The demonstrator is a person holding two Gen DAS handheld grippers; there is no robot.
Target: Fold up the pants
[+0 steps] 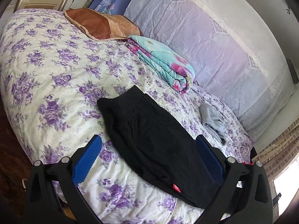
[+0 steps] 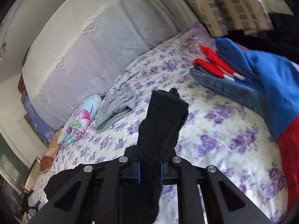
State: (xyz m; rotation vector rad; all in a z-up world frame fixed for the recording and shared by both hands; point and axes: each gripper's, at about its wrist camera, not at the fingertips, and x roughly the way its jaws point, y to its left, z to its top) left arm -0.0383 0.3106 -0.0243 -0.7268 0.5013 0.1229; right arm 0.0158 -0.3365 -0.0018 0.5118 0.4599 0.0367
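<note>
Right gripper point(image 2: 149, 168) clamps a raised pants point(image 1: 155, 140) end; left gripper point(image 1: 147, 160) gapes, straddling them crosswise.

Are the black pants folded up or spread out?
Partly folded: the black fleece pants lie doubled on the flowery bedspread, one end pinched by the right gripper.

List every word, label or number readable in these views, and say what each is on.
None can be read.
Red tag on the black pants: print too small to read.
Dark lettering on the blue printed fabric by the wall: partly hidden and upside down, illegible.
</note>
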